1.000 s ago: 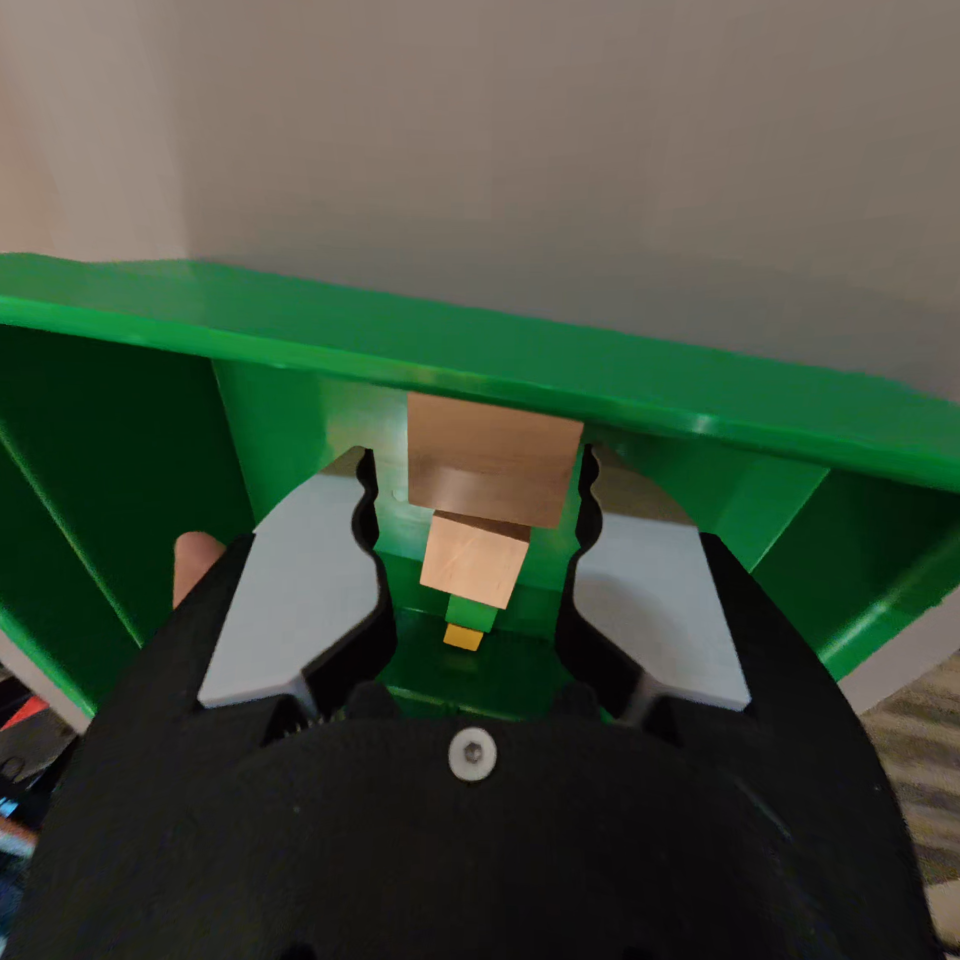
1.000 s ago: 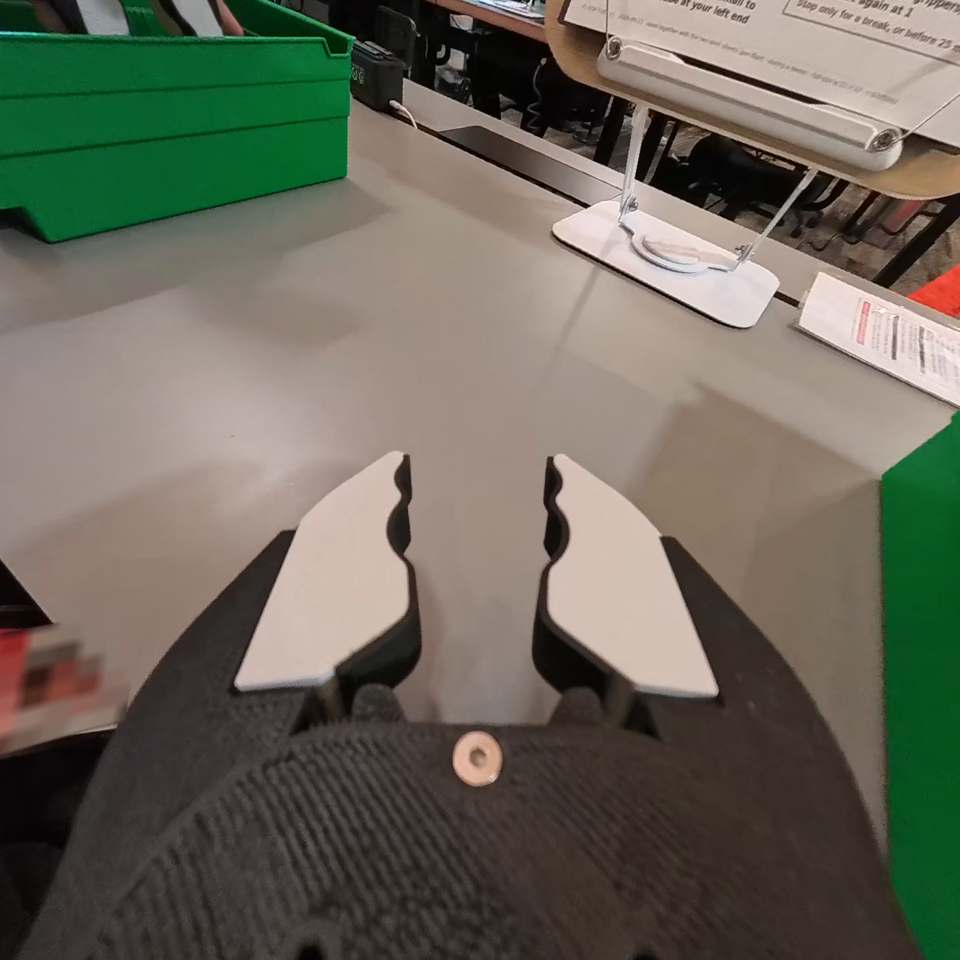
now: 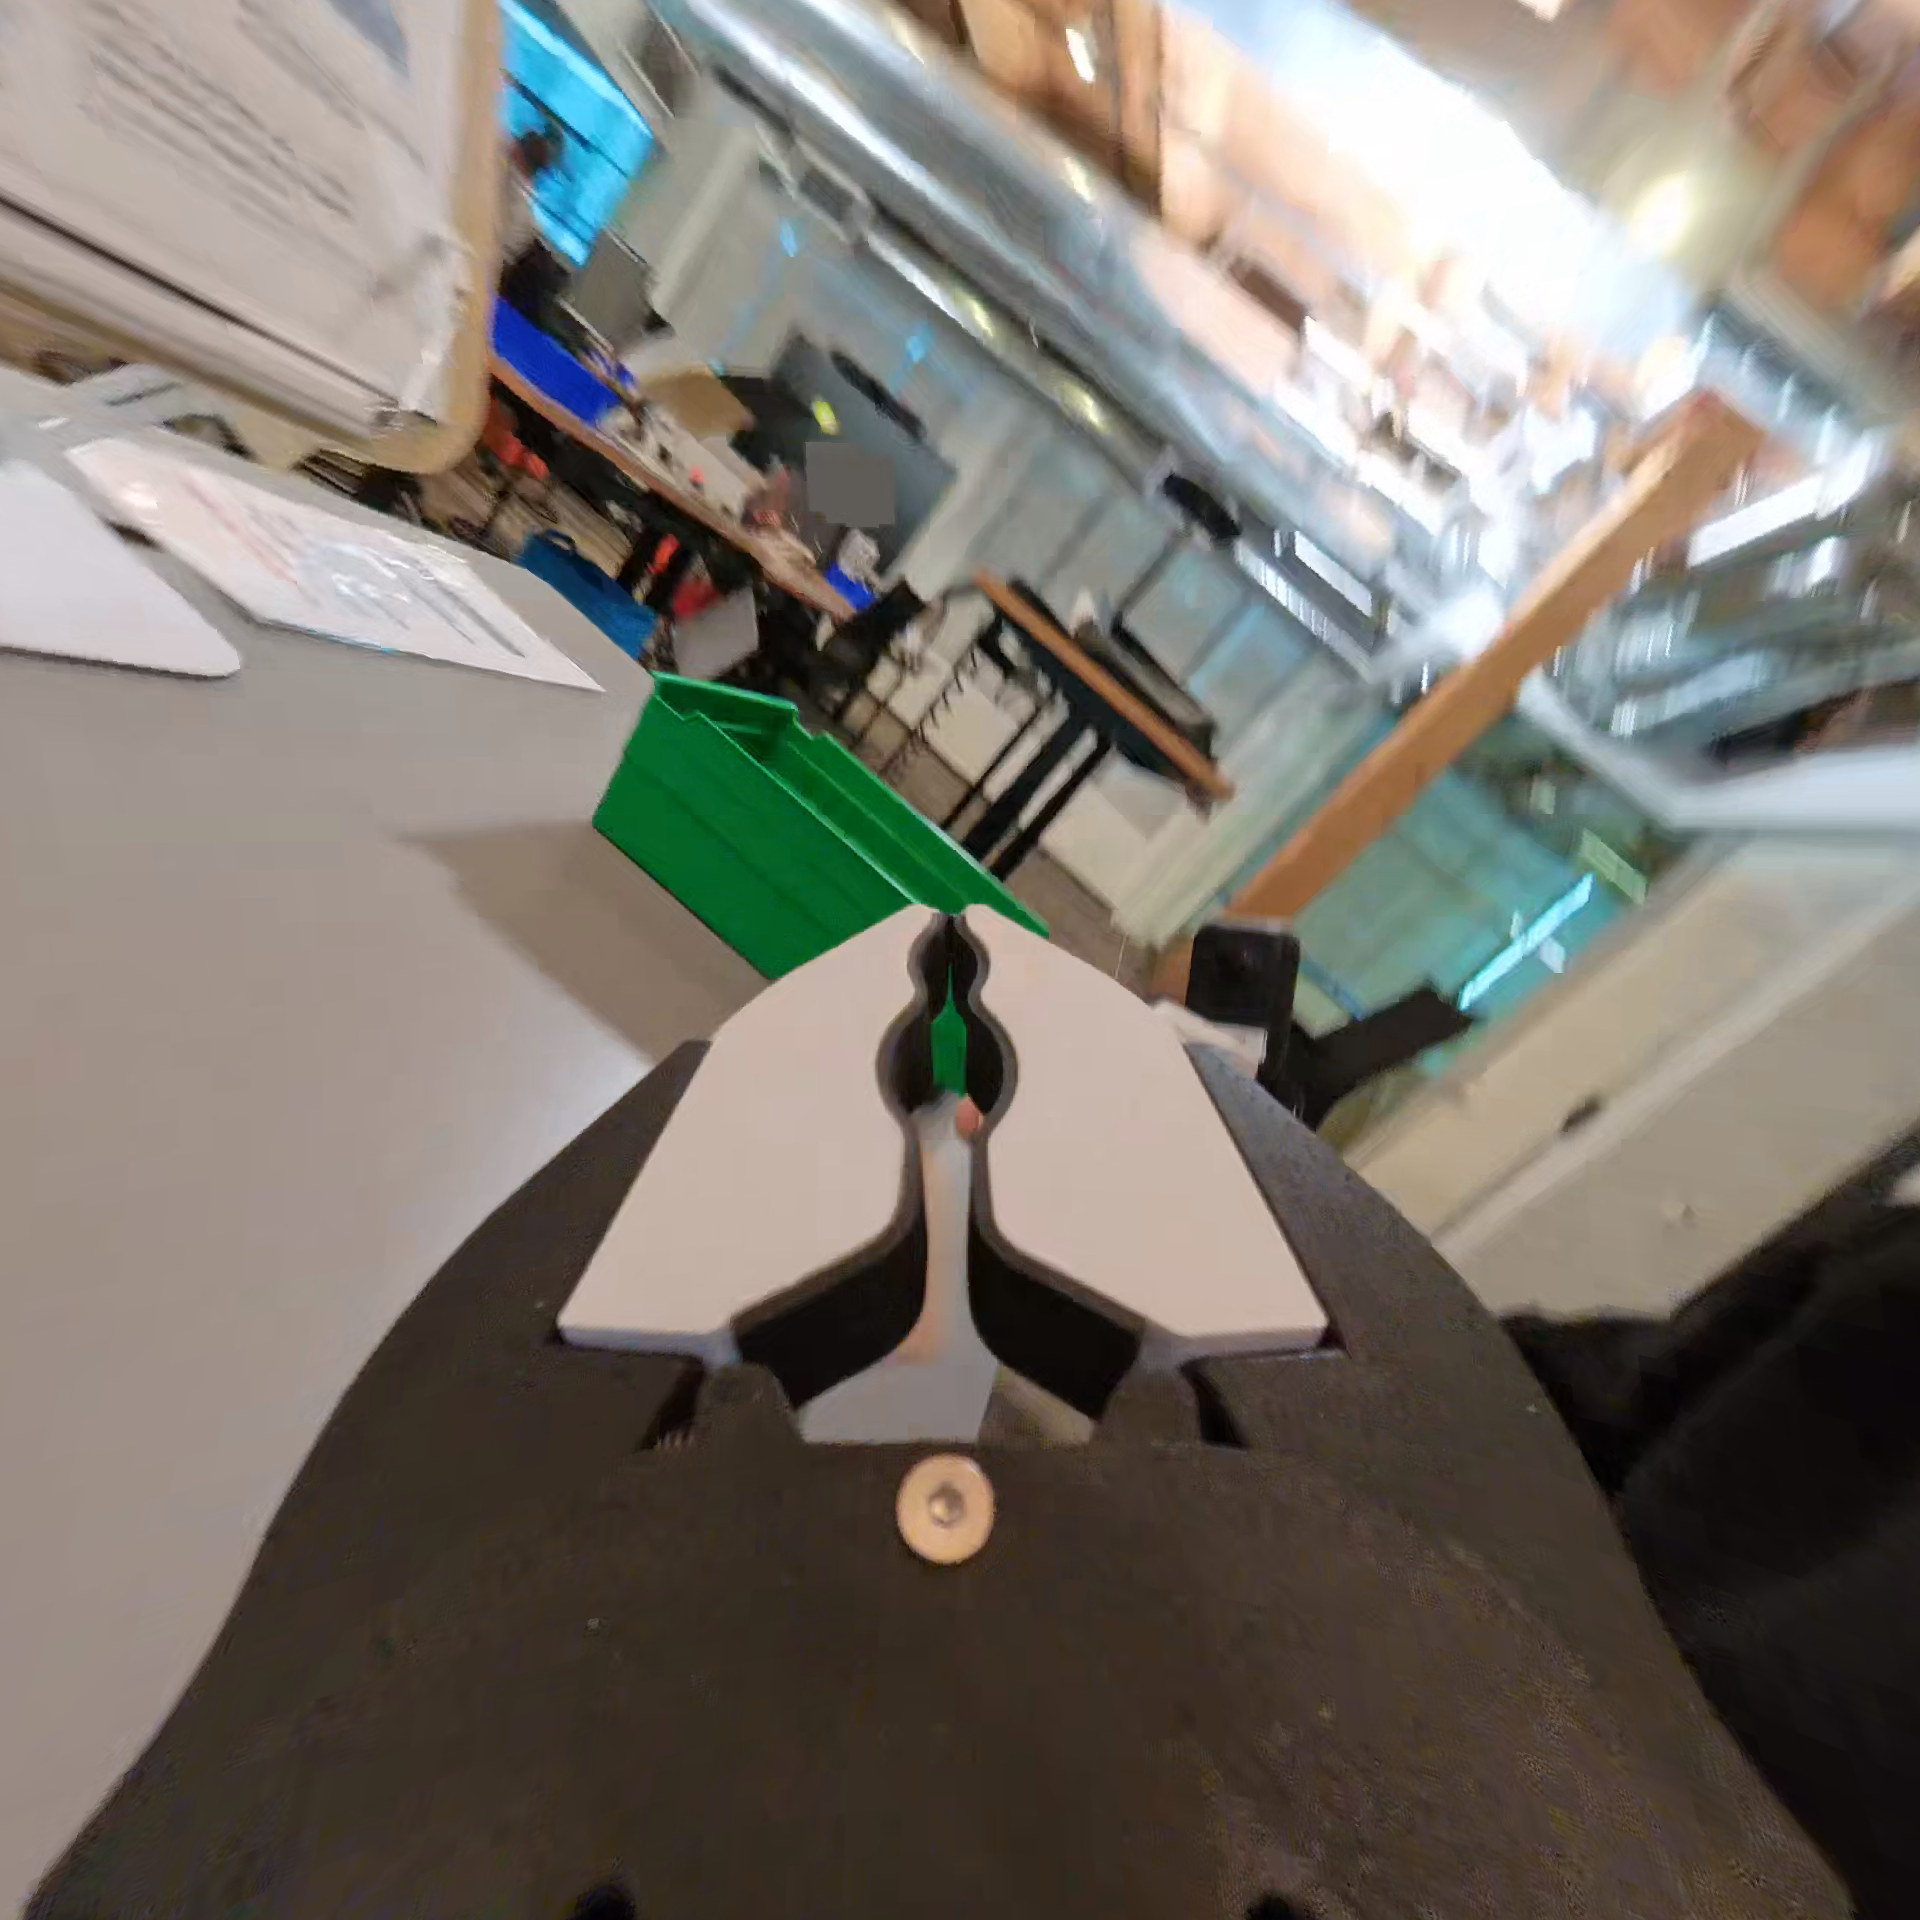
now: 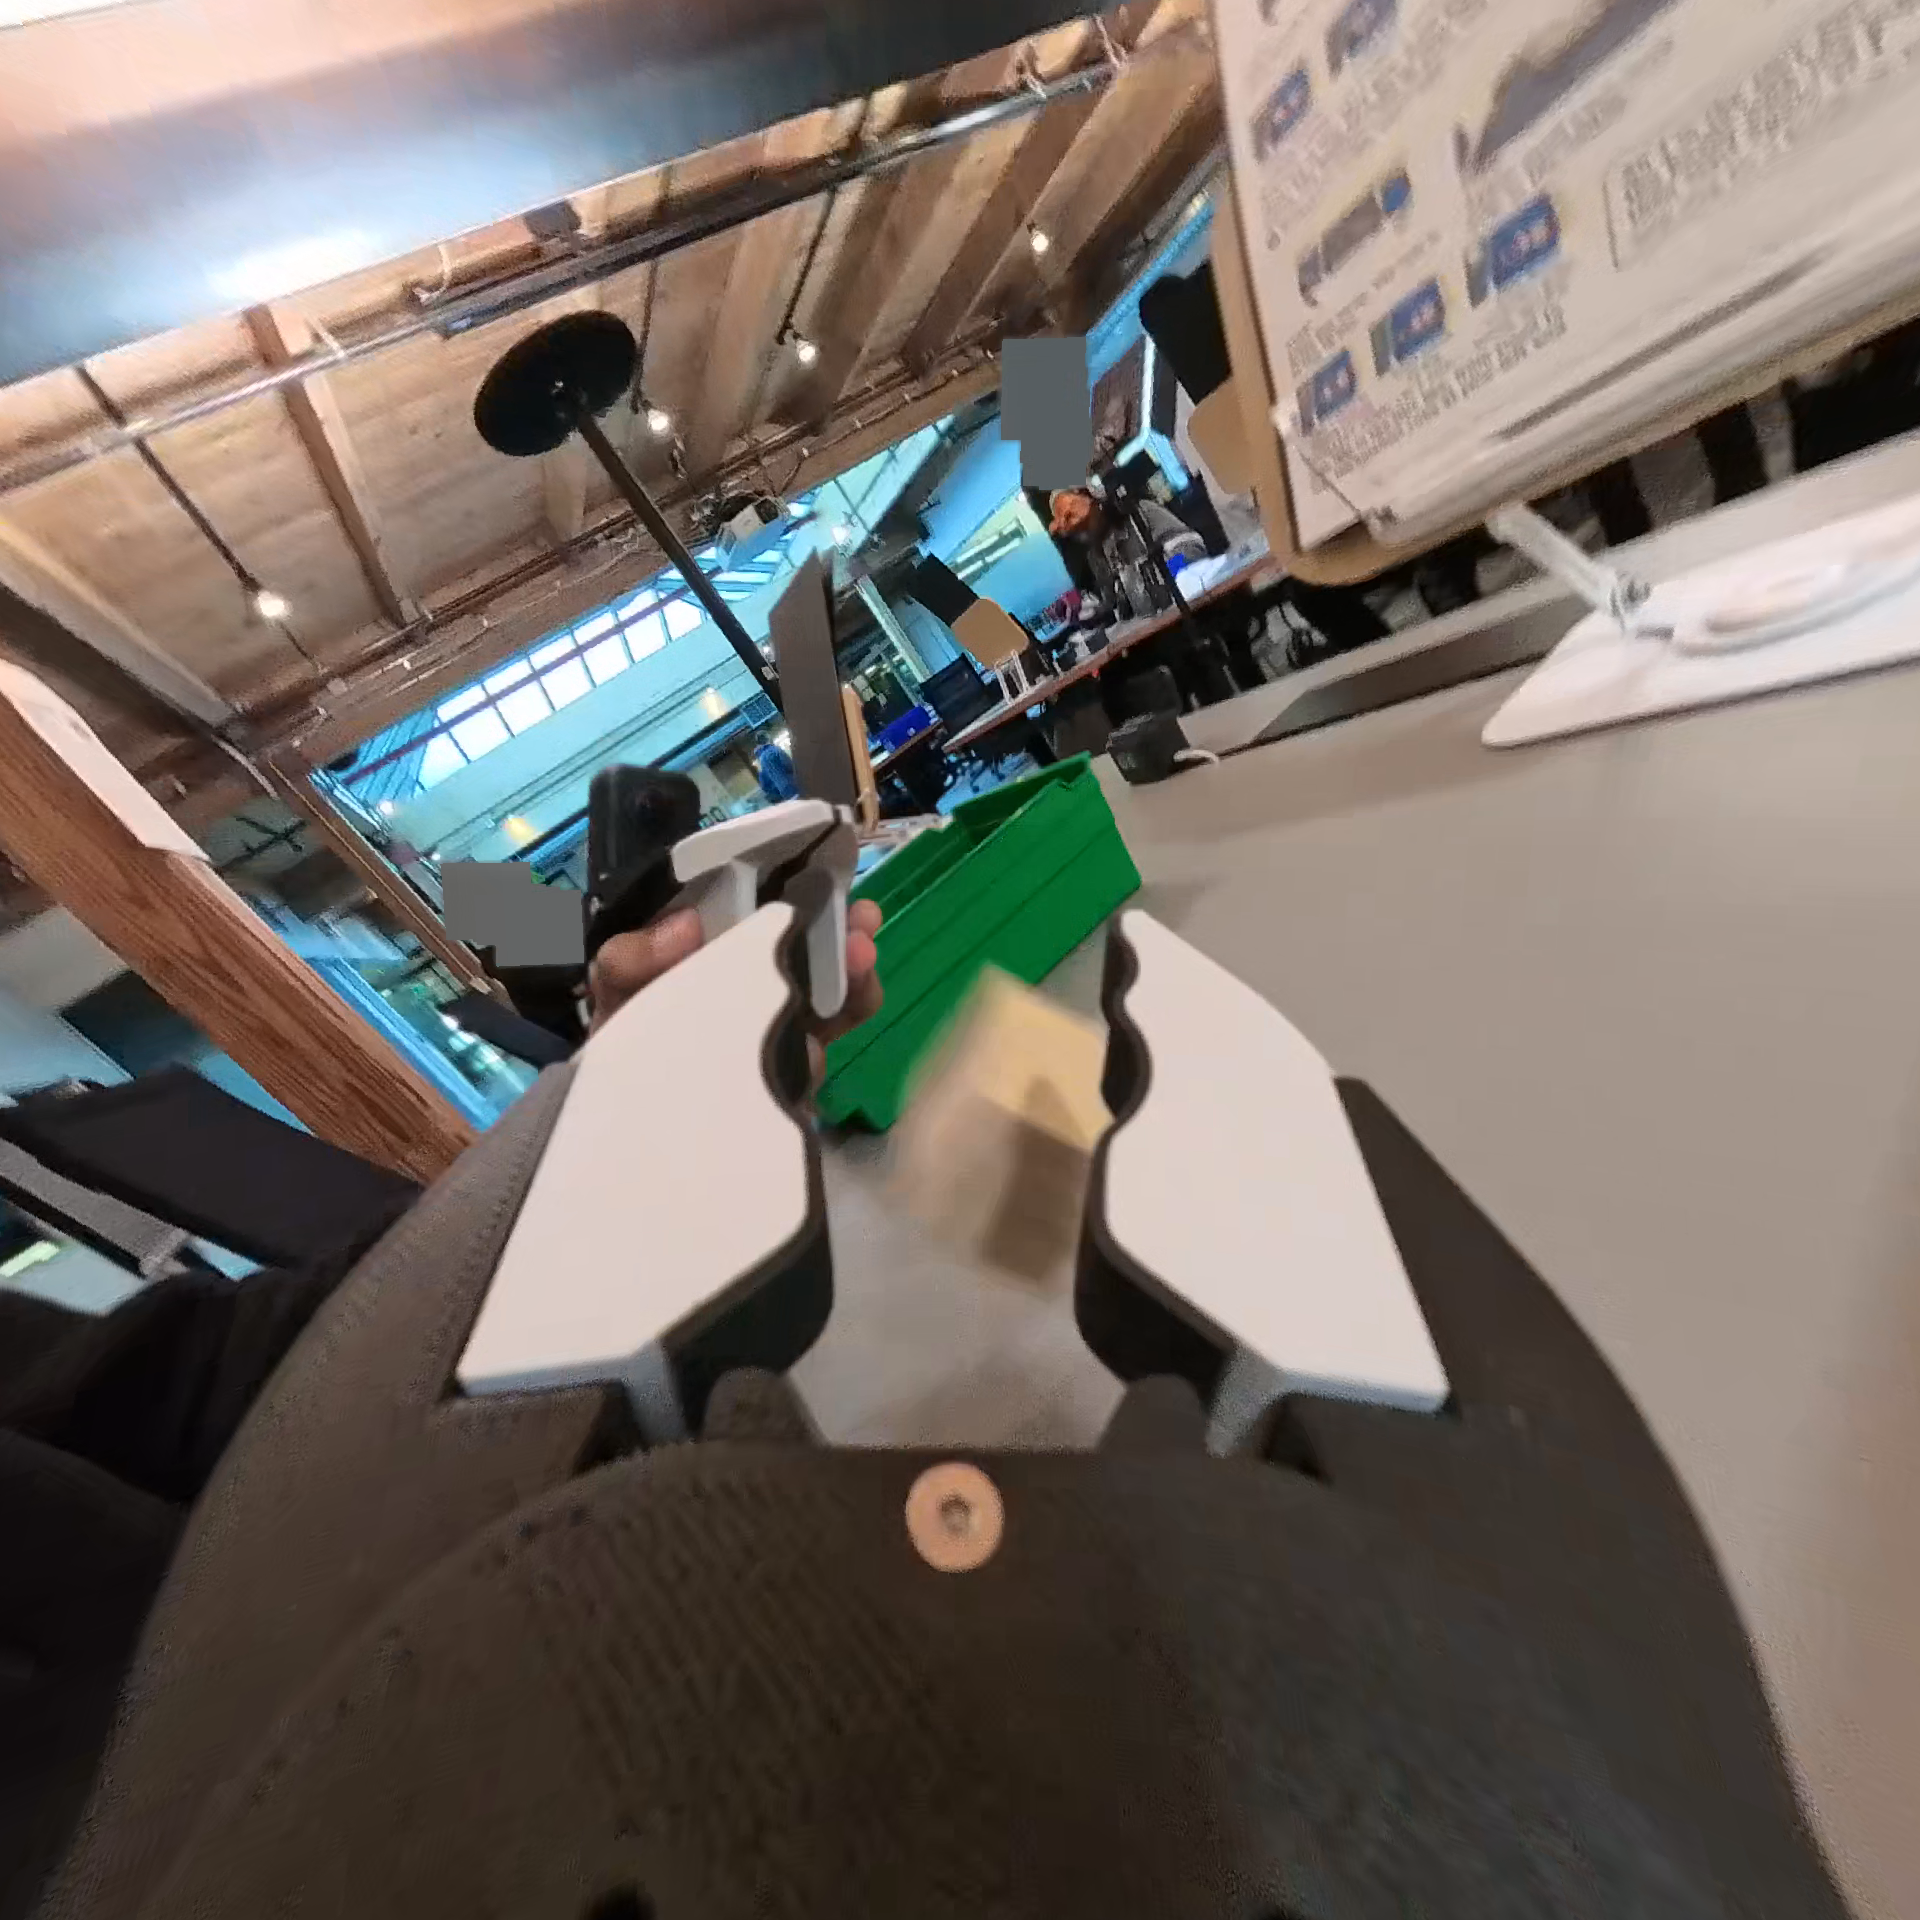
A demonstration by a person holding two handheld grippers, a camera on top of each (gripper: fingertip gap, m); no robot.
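- Left wrist view: left gripper (image 3: 954, 920) fingers pressed together, holding nothing visible – green plastic bin (image 3: 769, 842) beyond.
- Right gripper (image 4: 951, 971) wide – blurred tan wooden block (image 4: 1013, 1122) between fingers; centre it before clamping.

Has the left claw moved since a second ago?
Yes. The left claw, then open inside a green bin, is now shut, out of it and raised above the grey table, with a green bin beyond its tips.

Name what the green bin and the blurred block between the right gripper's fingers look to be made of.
Green bin: likely moulded plastic, with uniform saturated colour, a smooth sheen and stepped walls. Block: probably bare wood, pale tan and matte, though motion blur hides any grain.
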